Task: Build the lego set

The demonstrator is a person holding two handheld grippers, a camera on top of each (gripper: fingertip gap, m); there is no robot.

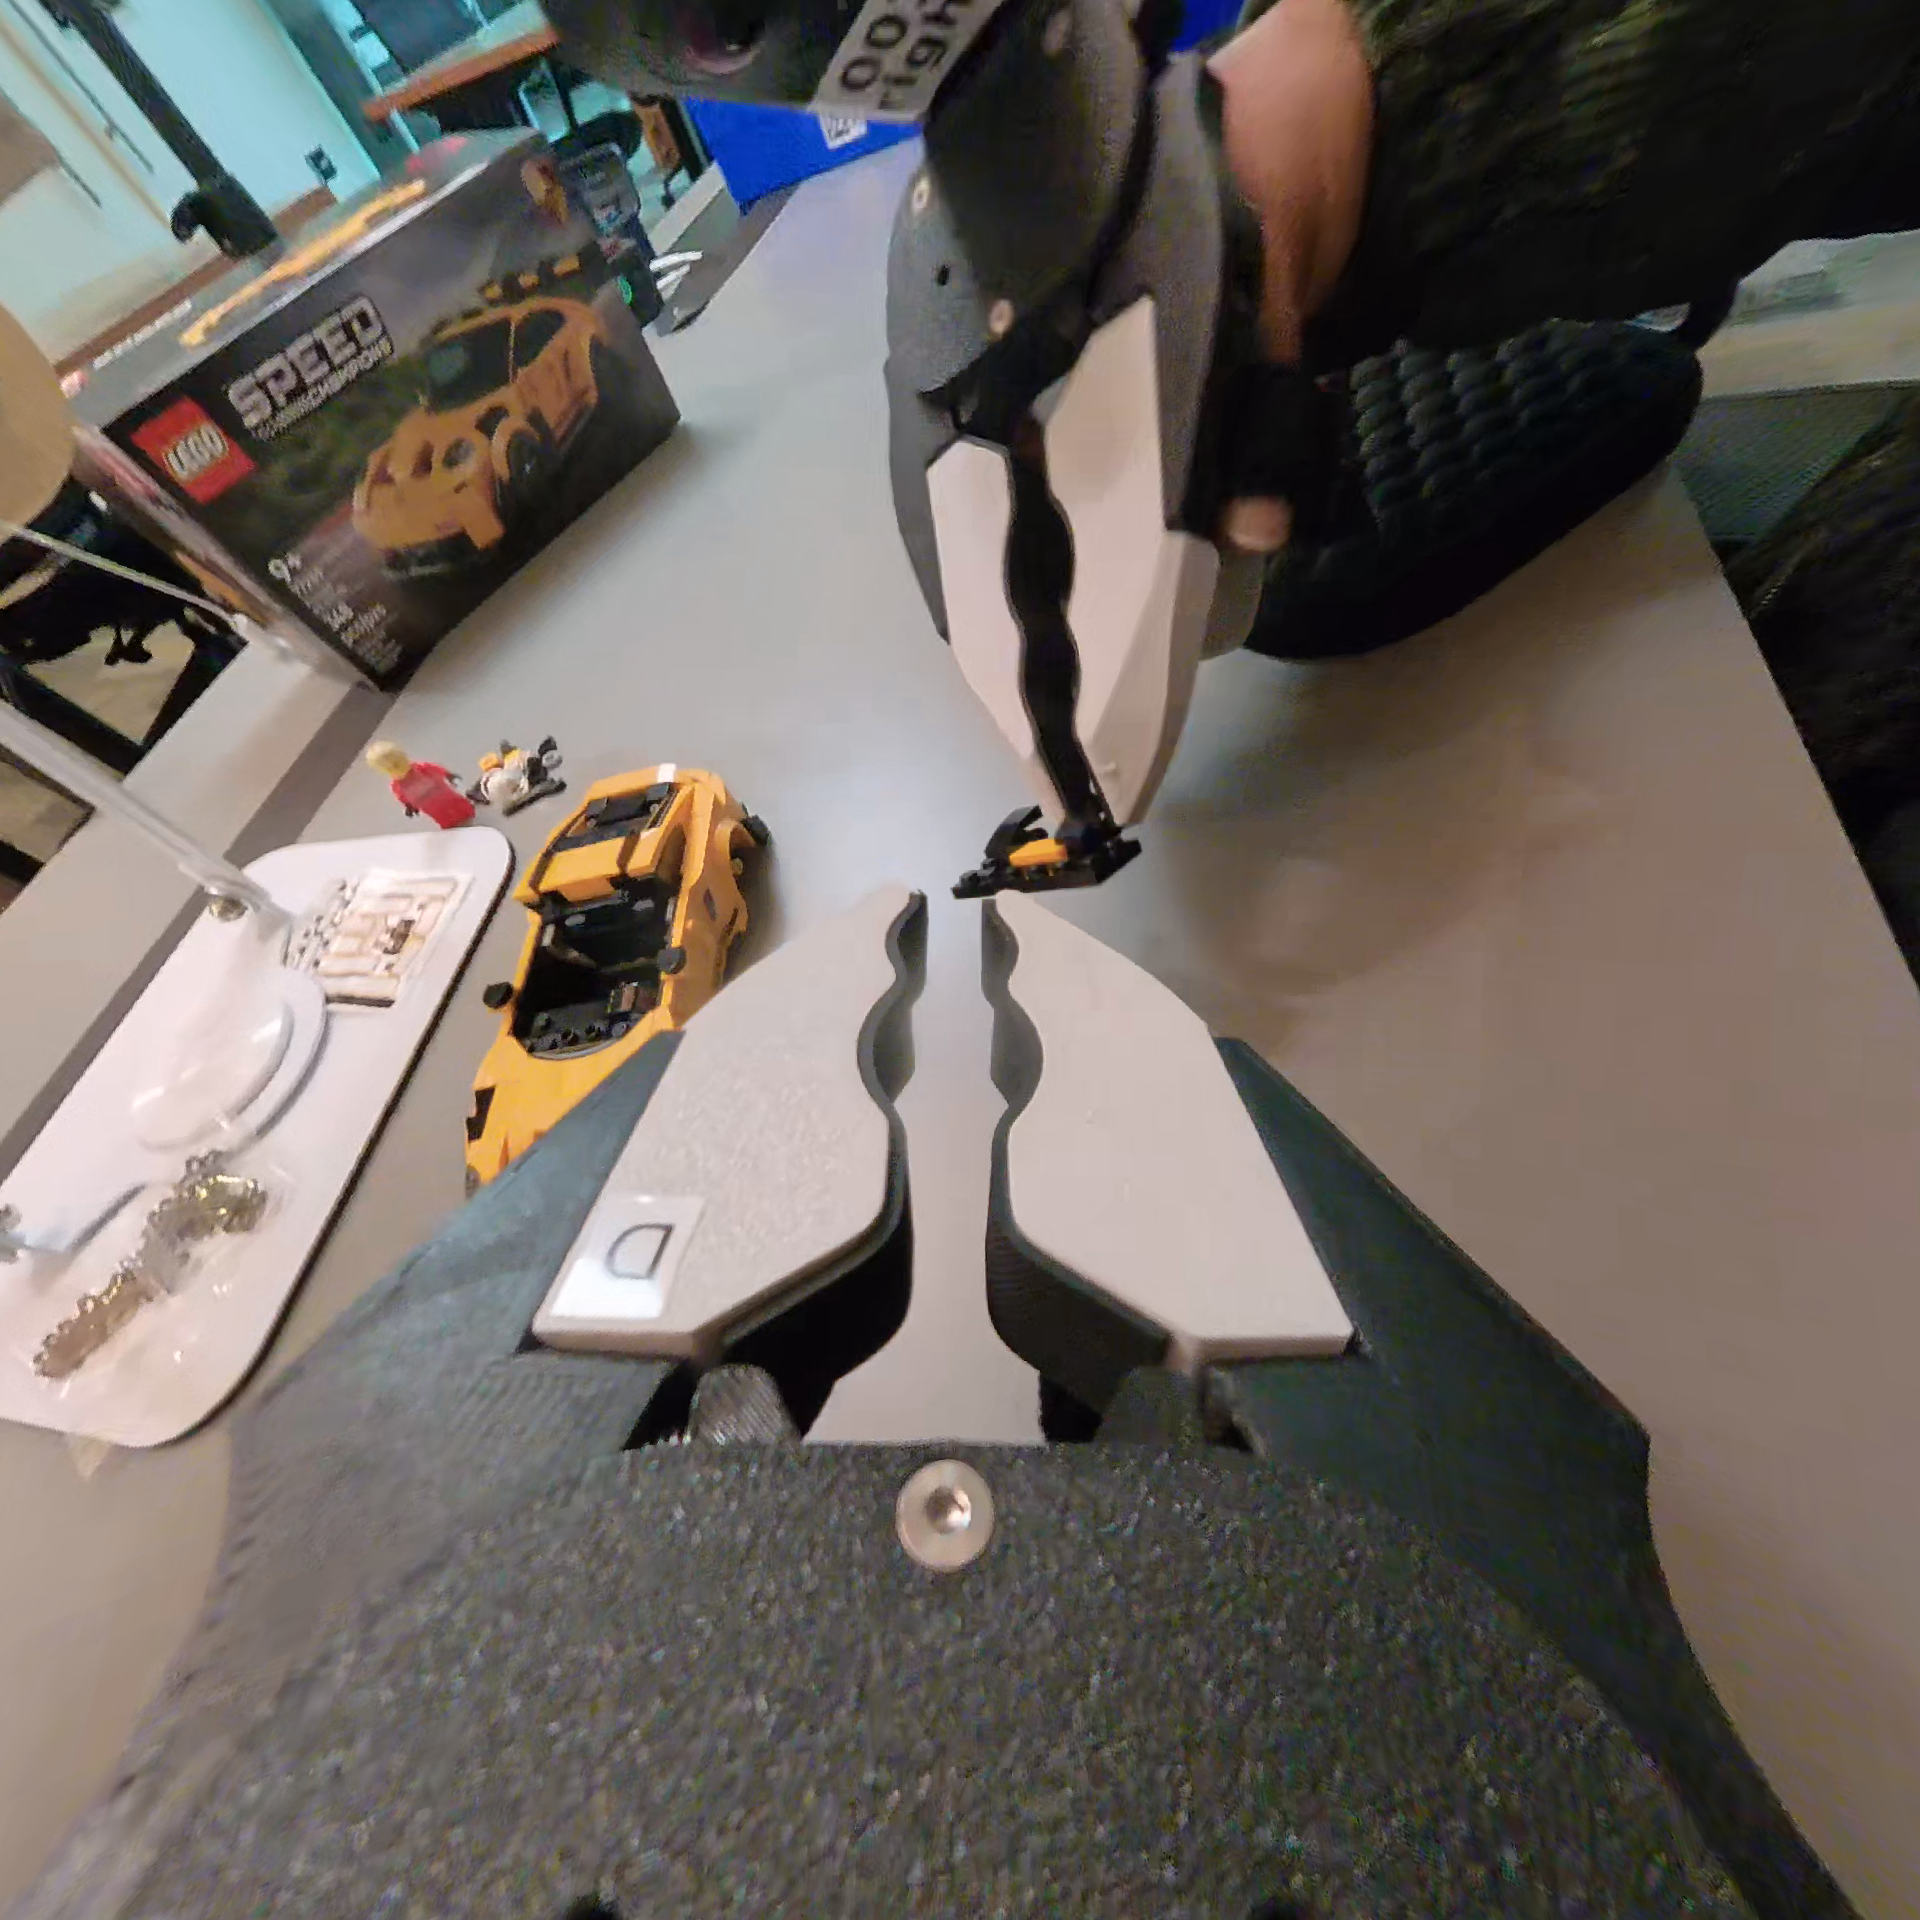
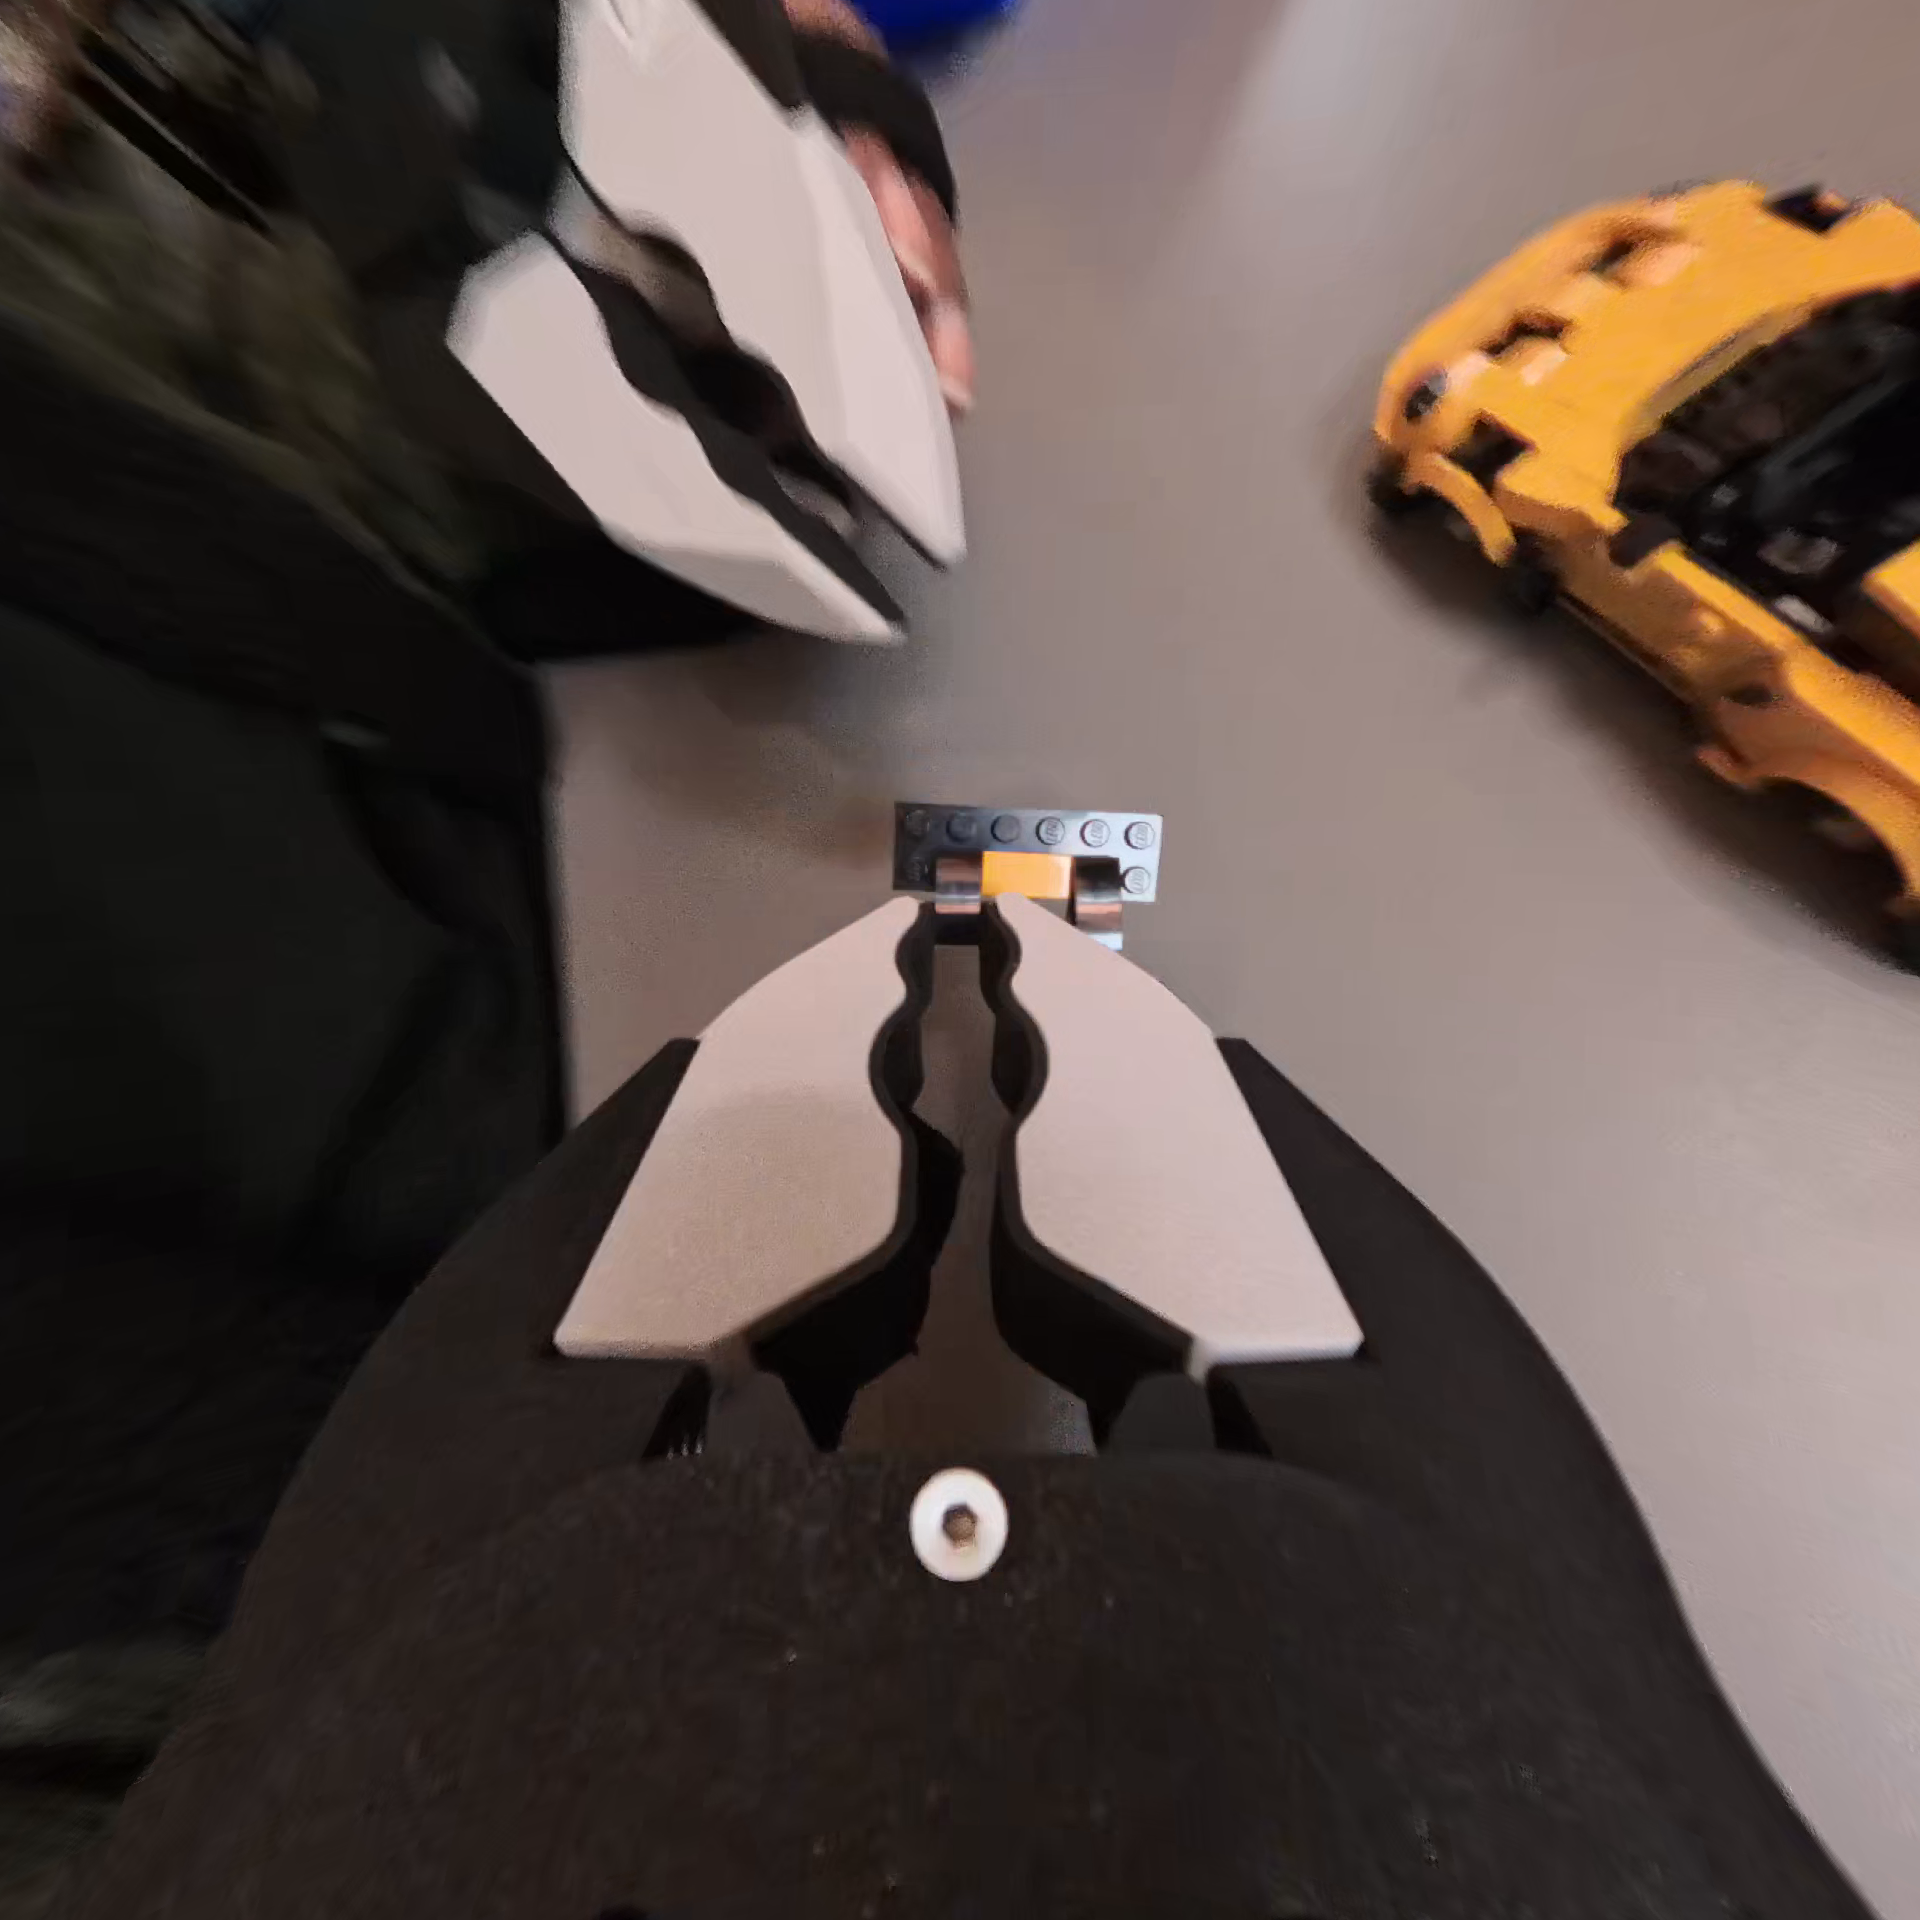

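Left of centre, yellow car [image 1: 613,966] is mostly built, roof open; black-orange subassembly [image 2: 1027,864] pinched by right gripper [image 2: 961,914], unattached; left gripper [image 1: 954,902] narrowly parted, empty.

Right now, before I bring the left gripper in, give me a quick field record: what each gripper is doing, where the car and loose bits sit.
right gripper: shut on the small black and yellow sub-assembly, held at its near edge
left gripper: narrow gap between the fingers, nothing between them, tips just short of the sub-assembly
yellow car: on the grey table, cabin open, left of the left gripper
minifigure: beyond the car, near the set box
white tray: left of the car, holding a sticker sheet and bagged parts
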